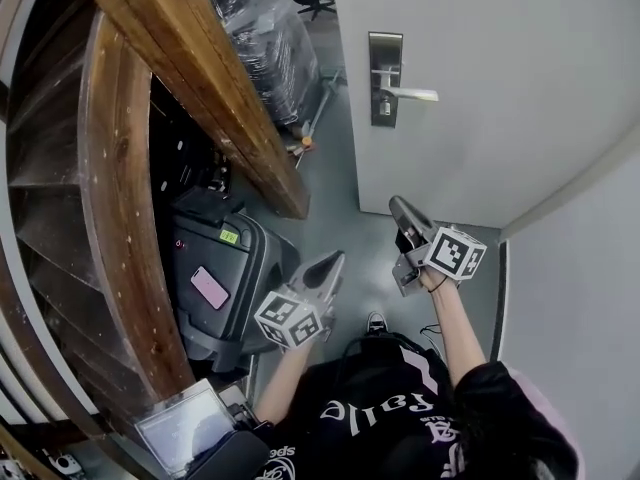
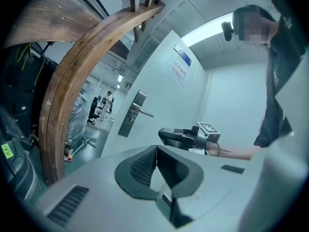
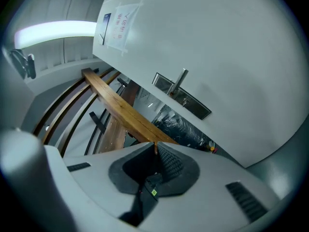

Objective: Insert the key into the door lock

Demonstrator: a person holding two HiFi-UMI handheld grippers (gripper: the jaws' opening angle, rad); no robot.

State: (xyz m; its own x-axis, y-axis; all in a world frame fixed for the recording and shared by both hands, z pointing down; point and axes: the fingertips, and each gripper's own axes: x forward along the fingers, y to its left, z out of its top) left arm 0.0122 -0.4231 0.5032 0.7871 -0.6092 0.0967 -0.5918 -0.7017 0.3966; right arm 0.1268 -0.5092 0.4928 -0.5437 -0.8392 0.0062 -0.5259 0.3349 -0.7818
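The grey door (image 1: 500, 78) carries a metal lock plate (image 1: 385, 78) with a lever handle (image 1: 410, 94); the keyhole sits just under the lever. My right gripper (image 1: 395, 204) is held below the plate, well short of the door, pointing up at it. Its jaws are shut on a key: a thin brass tip (image 3: 155, 148) pokes out between them, and a dark head with a green tag (image 3: 152, 188) lies behind. The right gripper view shows the lock plate (image 3: 186, 98) ahead. My left gripper (image 1: 336, 259) is lower left, shut with nothing in it, and its view shows the plate (image 2: 130, 114).
A curved wooden stair stringer (image 1: 200, 78) runs along the left. Under it stand a black case (image 1: 225, 278) with a pink label and a laptop (image 1: 185, 426). A wrapped pallet (image 1: 265, 38) stands behind the open door edge. A white wall (image 1: 580, 288) closes the right.
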